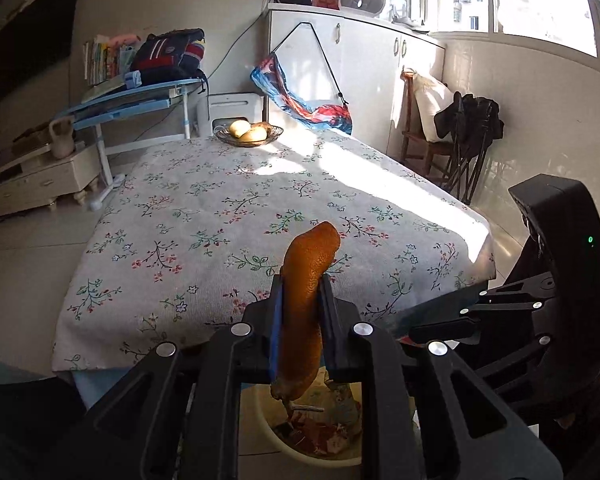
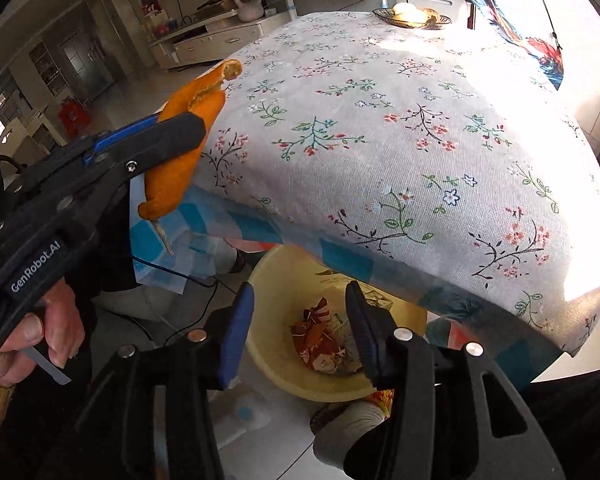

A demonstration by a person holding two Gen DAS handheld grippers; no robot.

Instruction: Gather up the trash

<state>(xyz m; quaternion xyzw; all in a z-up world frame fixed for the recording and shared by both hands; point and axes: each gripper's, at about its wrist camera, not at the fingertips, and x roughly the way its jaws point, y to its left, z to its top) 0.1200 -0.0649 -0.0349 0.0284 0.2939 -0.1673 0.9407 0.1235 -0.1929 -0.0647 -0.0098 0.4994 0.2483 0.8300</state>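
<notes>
An orange peel (image 1: 309,280) is clamped between the closed jaws of the left gripper (image 1: 302,280), just above the table's near edge. The right gripper (image 2: 296,320) is held apart and empty over the yellow bin (image 2: 276,280) of wrappers beneath the floral tablecloth (image 2: 380,120).

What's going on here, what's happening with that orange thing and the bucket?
A person is clearing trash with a hand-held gripper in each hand. The left gripper is clamped on a piece of orange peel, held in the air beside the edge of the table with the floral cloth. The right gripper hangs open and empty above a yellow bin on the floor, which already holds crumpled wrappers. The peel is not yet in the bin.
</notes>
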